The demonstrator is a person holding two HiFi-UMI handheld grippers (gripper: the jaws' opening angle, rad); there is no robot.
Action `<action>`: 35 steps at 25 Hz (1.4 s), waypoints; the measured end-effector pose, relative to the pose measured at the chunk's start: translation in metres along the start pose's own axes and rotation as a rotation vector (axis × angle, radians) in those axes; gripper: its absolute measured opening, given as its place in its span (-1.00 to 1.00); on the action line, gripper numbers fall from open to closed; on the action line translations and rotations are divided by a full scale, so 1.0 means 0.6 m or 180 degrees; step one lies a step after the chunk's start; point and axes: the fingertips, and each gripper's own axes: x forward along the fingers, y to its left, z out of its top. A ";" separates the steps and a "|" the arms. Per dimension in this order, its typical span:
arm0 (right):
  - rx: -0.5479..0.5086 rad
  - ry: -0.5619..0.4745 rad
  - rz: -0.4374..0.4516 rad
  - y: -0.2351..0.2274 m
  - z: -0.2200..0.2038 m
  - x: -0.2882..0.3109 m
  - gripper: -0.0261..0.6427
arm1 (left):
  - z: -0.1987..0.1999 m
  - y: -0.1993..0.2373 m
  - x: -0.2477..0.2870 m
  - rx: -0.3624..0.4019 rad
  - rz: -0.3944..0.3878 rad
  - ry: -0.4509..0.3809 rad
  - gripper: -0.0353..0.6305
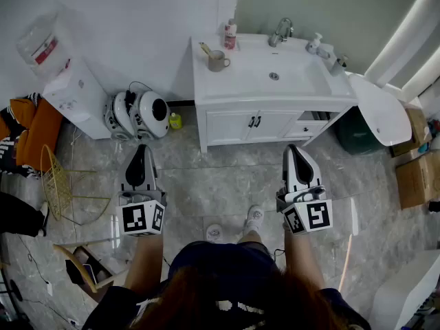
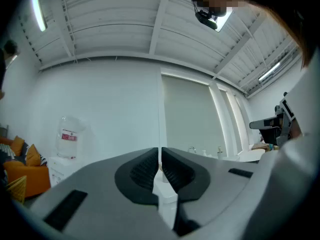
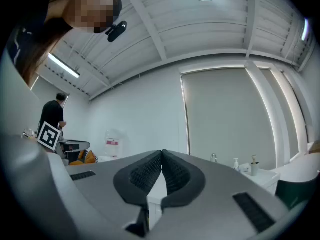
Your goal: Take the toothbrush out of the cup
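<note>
A grey cup [image 1: 218, 61] stands on the left part of the white vanity top [image 1: 240, 81], with a toothbrush [image 1: 205, 49] leaning out of it to the upper left. My left gripper [image 1: 141, 150] hangs over the floor well in front of the vanity, shut with nothing in it. My right gripper [image 1: 294, 149] is level with it on the right, also shut and empty. In the left gripper view the left gripper [image 2: 160, 156] has its pads pressed together. The right gripper [image 3: 162, 156] looks the same in its own view, where another cup [image 3: 254, 169] shows far off on the counter.
The sink basin [image 1: 289, 78] has a tap [image 1: 281, 29], a bottle [image 1: 230, 34] and a soap dispenser [image 1: 314, 43] behind it. A water dispenser [image 1: 65, 74] and a robot-like appliance [image 1: 139, 114] stand left of the vanity. A gold wire rack [image 1: 58, 184] and cardboard boxes [image 1: 418, 177] flank the marble floor.
</note>
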 end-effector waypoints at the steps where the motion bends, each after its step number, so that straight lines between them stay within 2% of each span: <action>1: 0.0033 -0.0050 0.0024 0.005 0.007 0.000 -0.88 | 0.000 0.000 -0.001 -0.0001 0.0001 0.0017 -0.79; 14: 0.0106 -0.0037 0.0010 0.011 0.013 -0.013 -0.88 | -0.015 -0.002 -0.014 -0.0106 -0.0022 0.0107 -0.79; 21: 0.0135 -0.0014 0.0069 -0.008 0.012 0.014 -0.88 | -0.024 -0.012 0.003 -0.0117 -0.0042 0.0186 -0.79; 28: 0.0291 0.0036 0.0241 -0.052 -0.013 0.109 -0.88 | -0.034 -0.012 0.080 -0.0094 0.0043 0.0242 -0.79; 35: 0.0307 0.0088 0.0415 -0.136 -0.036 0.230 -0.88 | -0.039 -0.026 0.207 -0.0041 0.0147 0.0206 -0.79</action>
